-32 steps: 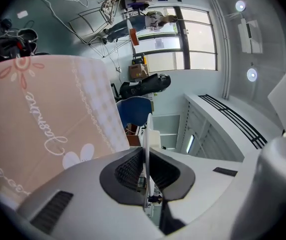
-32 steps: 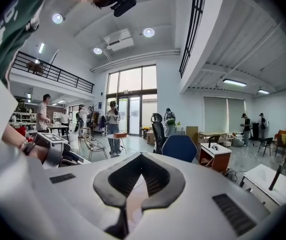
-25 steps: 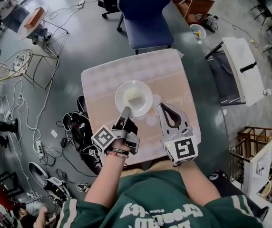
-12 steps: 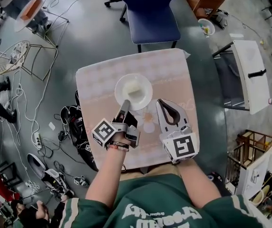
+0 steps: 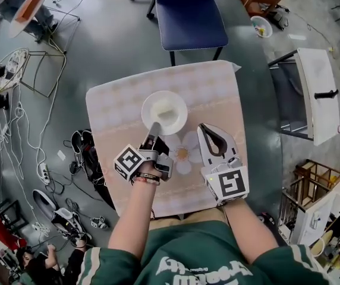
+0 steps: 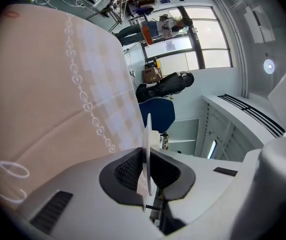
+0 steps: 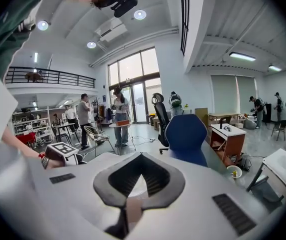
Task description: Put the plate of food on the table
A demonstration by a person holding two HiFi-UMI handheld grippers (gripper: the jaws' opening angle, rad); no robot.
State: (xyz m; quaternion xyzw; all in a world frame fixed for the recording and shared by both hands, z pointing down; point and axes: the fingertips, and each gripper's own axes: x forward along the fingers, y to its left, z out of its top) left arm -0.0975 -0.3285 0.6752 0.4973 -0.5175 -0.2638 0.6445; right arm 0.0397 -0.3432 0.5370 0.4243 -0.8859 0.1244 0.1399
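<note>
Now: left hand-held gripper [image 5: 153, 130] clenched on the near rim of the plate [image 5: 151, 103], so the food [image 5: 167, 113] sits level. Plate at frame centre over the counter [image 5: 217, 91], possibly resting on it; hard to tell. Right hand-held gripper [image 5: 204, 129] closed, empty, parked right of centre, clear.

The plate [image 5: 151, 101] is round, white and shallow, with a pale lump of food [image 5: 168, 114] at its middle. It sits level over the far-left part of the table [image 5: 213, 92], which wears a pink cloth with a checked band and flower prints. Its near rim is pinched thin edge-on between the fingers of the left gripper [image 5: 153, 128]; whether its base touches the cloth cannot be told.
</note>
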